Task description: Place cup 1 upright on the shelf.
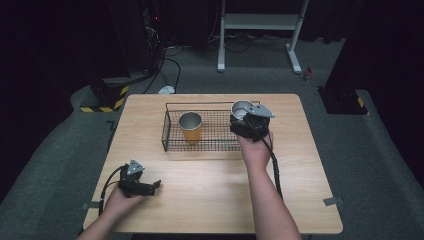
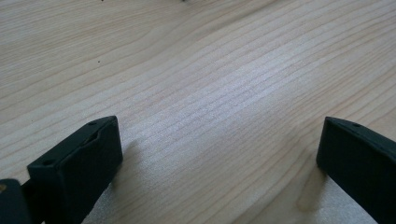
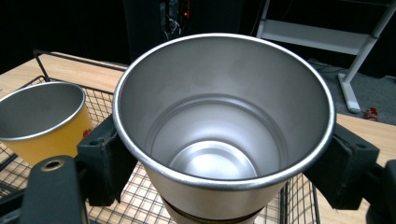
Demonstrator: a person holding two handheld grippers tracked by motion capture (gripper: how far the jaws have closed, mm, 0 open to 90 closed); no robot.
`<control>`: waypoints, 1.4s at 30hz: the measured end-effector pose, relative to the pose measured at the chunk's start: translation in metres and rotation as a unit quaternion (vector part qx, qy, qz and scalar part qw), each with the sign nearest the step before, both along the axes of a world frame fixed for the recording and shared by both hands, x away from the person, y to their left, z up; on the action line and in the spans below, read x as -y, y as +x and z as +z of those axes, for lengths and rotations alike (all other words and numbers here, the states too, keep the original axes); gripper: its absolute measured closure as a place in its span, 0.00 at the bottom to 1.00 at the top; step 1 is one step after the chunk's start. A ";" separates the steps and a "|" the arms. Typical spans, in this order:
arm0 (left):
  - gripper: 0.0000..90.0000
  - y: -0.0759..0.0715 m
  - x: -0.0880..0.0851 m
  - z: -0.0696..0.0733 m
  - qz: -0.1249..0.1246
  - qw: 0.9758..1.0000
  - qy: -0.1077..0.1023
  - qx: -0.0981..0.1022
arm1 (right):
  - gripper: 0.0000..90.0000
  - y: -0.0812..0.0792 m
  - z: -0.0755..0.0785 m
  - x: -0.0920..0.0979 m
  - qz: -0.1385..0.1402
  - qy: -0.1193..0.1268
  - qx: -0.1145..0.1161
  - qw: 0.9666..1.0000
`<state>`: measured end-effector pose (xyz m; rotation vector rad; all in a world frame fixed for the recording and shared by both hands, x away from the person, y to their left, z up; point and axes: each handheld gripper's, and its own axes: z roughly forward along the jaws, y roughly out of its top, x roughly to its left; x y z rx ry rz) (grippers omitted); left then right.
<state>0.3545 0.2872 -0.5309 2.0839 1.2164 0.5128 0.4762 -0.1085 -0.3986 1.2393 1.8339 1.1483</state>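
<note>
Right hand: right hand (image 1: 256, 150) reaches forward from the near edge, forearm stretched over the tabletop (image 1: 210, 200), wrist at the near wall of the wire basket (image 1: 170, 131).
Right tool: right tool (image 1: 248, 122) is clamped on the steel cup (image 1: 242, 109); in the right gripper view its jaws press the cup wall from both sides, just under the rim.
Steel cup: steel cup (image 3: 224, 126) is upright, mouth up, empty inside, held over the right end of the basket; whether its base touches the mesh cannot be told.
Orange cup: orange cup (image 1: 190, 127) stands upright inside the basket, left of the steel cup and apart from it; steel-lined inside.
Left hand: left hand (image 1: 117, 200) rests low at the near left corner of the tabletop.
Left tool: left tool (image 1: 150, 188) lies close over the wood, jaws spread wide with bare tabletop between them, holding nothing.
Tabletop: pale wood grain, rounded corners.
Room: dark; grey carpet (image 1: 60, 150), white stand legs (image 1: 260, 30) and black cables behind the tabletop.
</note>
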 end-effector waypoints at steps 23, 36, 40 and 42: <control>0.01 0.000 0.000 0.000 0.001 1.000 0.000 0.000 | 0.21 0.022 0.000 -0.023 0.015 -0.004 -0.020 1.000; 0.01 0.000 0.000 0.000 0.000 1.000 0.001 0.001 | 0.20 0.034 -0.017 -0.030 0.006 -0.005 -0.047 0.999; 0.01 0.000 0.000 0.000 0.000 1.000 0.001 0.001 | 0.20 0.039 -0.023 -0.032 0.005 -0.009 -0.060 0.998; 0.01 0.000 0.000 0.000 0.001 1.000 0.000 0.000 | 0.20 0.041 -0.027 -0.033 0.003 -0.011 -0.065 0.998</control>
